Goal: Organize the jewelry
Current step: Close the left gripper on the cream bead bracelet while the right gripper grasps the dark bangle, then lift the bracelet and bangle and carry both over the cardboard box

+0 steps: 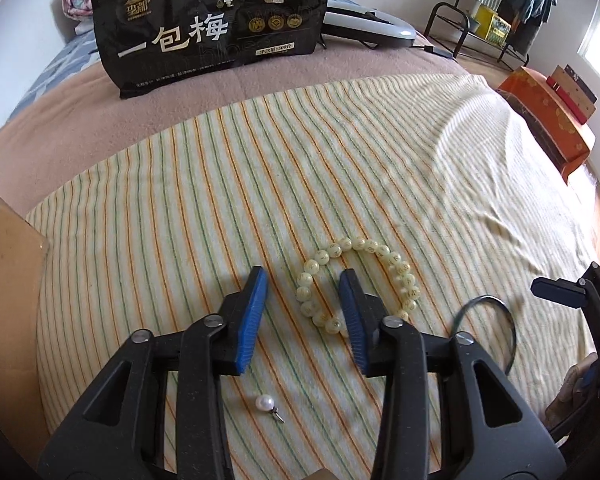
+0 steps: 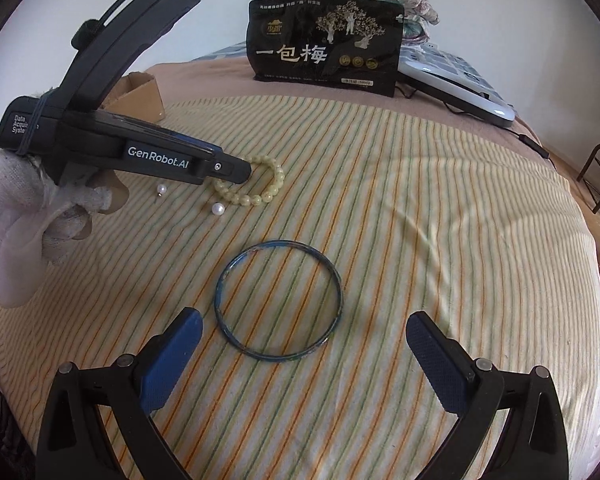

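Observation:
A cream bead bracelet (image 1: 356, 284) lies on the striped cloth. My left gripper (image 1: 303, 280) is open, low over it, its right finger inside the loop and its left finger outside. In the right wrist view the same bracelet (image 2: 260, 196) lies under the left gripper (image 2: 240, 172). A pearl earring with a pin (image 1: 265, 404) lies beneath the left gripper; it also shows in the right wrist view (image 2: 162, 189), beside a loose pearl (image 2: 218, 209). A thin blue bangle (image 2: 278, 300) lies flat ahead of my open, empty right gripper (image 2: 304, 328).
A brown cardboard box (image 1: 8, 280) stands at the left edge of the cloth. A black snack bag (image 1: 208, 24) stands at the back, with a white device (image 2: 456, 80) to its right. An orange box (image 1: 548, 116) sits beyond the bed's right edge.

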### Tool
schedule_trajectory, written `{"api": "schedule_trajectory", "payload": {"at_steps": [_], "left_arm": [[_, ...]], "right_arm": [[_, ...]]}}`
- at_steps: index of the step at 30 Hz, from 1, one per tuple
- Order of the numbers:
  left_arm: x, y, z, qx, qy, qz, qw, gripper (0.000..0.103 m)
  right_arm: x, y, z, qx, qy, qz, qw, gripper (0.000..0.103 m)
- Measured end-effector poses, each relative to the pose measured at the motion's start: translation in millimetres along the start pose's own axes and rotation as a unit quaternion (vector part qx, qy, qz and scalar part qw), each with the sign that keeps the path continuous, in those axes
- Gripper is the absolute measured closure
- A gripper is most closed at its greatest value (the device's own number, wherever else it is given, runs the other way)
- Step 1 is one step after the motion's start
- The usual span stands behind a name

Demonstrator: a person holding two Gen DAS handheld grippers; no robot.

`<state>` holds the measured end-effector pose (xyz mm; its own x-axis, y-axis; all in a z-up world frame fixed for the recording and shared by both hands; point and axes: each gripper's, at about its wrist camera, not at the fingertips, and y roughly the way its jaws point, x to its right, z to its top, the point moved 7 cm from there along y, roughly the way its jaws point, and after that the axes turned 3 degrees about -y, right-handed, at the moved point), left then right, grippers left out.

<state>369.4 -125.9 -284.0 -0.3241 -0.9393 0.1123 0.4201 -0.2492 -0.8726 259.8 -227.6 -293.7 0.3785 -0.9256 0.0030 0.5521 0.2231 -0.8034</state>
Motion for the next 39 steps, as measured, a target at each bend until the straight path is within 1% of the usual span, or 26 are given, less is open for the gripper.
{"api": "schedule_trajectory", "payload": {"at_steps": [3, 5, 7, 8, 9, 11, 13, 14, 15, 16, 17, 23, 26, 39], "left_arm": [[-0.4, 2.6, 1.8, 0.006, 0.001, 0.006, 1.0000, 0.079], [-1.4, 3.5, 2.7, 0.011, -0.002, 0.006, 0.9999, 0.088], [-1.3, 3.9, 3.1, 0.013, -0.003, 0.004, 0.9999, 0.094], [-0.7, 4.0, 3.5, 0.014, -0.002, 0.003, 0.9999, 0.095], [-0.5, 3.9, 3.8, 0.015, -0.001, 0.004, 0.9999, 0.095], [-0.6, 3.0, 4.1, 0.017, -0.003, 0.002, 0.9998, 0.095], [-1.6, 1.4, 4.7, 0.019, -0.011, -0.003, 0.9998, 0.097], [-1.7, 0.0, 4.7, 0.020, -0.013, -0.005, 0.9997, 0.098], [-1.9, -1.6, 5.1, 0.022, -0.014, -0.007, 0.9996, 0.098], [-1.7, -3.8, 5.6, 0.024, -0.016, -0.009, 0.9995, 0.098], [-0.9, -6.1, 5.8, 0.026, -0.016, -0.011, 0.9995, 0.098], [4.2, -25.4, 7.6, 0.047, -0.015, -0.016, 0.9986, 0.098], [5.9, -36.9, 8.9, 0.058, -0.016, -0.021, 0.9980, 0.098], [10.4, -85.0, 9.8, 0.098, -0.009, -0.021, 0.9949, 0.098]], "right_arm": [[-0.7, 6.8, -0.2, -0.009, -0.002, -0.007, 1.000, 0.000], [-0.9, 11.3, -1.0, -0.016, -0.002, -0.009, 1.000, 0.000], [-0.3, 13.3, -1.9, -0.018, 0.000, -0.008, 1.000, 0.000], [-0.1, 13.4, -2.3, -0.019, 0.001, -0.007, 1.000, 0.000], [0.1, 13.7, -2.4, -0.020, 0.001, -0.006, 1.000, 0.001], [0.7, 14.6, -2.8, -0.021, 0.005, -0.004, 1.000, 0.005], [1.1, 13.4, -2.4, -0.018, 0.008, -0.002, 1.000, 0.013], [1.8, 12.8, -1.8, -0.016, 0.011, -0.002, 1.000, 0.016], [2.5, 11.6, -1.6, -0.014, 0.014, -0.002, 1.000, 0.022], [3.2, 10.3, -1.1, -0.012, 0.016, 0.000, 1.000, 0.030], [3.5, 8.8, -0.6, -0.010, 0.018, 0.001, 1.000, 0.032], [6.3, 3.9, 0.3, -0.009, 0.032, 0.012, 0.999, 0.032], [7.0, -0.4, 0.3, -0.005, 0.038, 0.011, 0.999, 0.032], [16.0, -31.0, 4.7, 0.018, 0.060, 0.007, 0.998, 0.032]]}}
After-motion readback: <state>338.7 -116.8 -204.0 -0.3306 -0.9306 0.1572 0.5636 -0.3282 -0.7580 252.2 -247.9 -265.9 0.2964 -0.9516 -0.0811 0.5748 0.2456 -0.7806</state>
